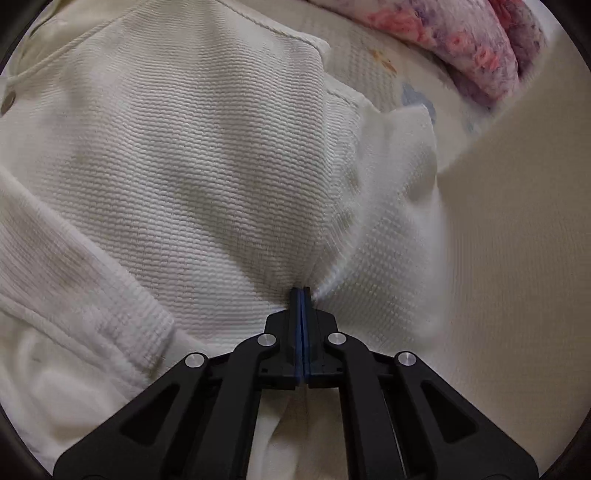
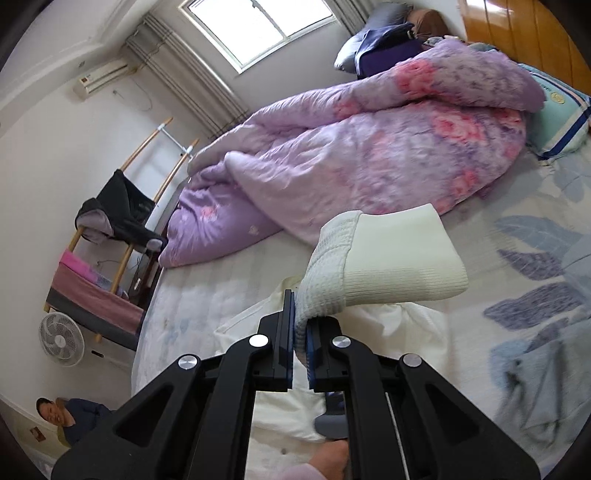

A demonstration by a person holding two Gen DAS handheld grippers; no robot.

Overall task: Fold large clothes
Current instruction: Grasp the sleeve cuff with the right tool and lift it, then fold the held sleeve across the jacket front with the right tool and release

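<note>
- The left gripper [image 1: 303,291] is pressed together on a fold of a cream-white waffle-knit garment [image 1: 192,177]; the blue pads [image 1: 298,325] meet almost with no gap, and the cloth gathers into a pucker at their tips.
- In the left wrist view the garment fills most of the frame. A sleeve [image 1: 74,280] runs across the lower left, a small dark button [image 1: 7,101] sits at the far left edge, and a corded seam goes along the top.
- To the right of the garment a plain beige surface [image 1: 517,258] shows; what it is I cannot tell.
- The right gripper [image 2: 300,295] pinches the waffle-knit cloth just beside a ribbed cuff [image 2: 399,266]; the cuff stands out to the right of the jaws, raised above the bed [image 2: 207,295].
- More of the cream cloth lies on the bed under this gripper, at the near edge of the mattress.
- The bed sheet [image 2: 535,280] has a print of blue and grey leaves.
- A lilac quilt [image 2: 369,147] with pink flowers is bunched along the far side of the bed, and a green-blue pillow [image 2: 561,118] lies at the right end beside it.
- Dark blue folded cloth [image 2: 384,48] lies at the far head end.
- Off the bed, at the left, there is a white floor fan [image 2: 61,339], a wooden rack with dark clothes [image 2: 122,210], an air conditioner [image 2: 103,75] on the wall, and a window [image 2: 266,26].
- A person [image 2: 70,417] sits at the lower left corner.
</note>
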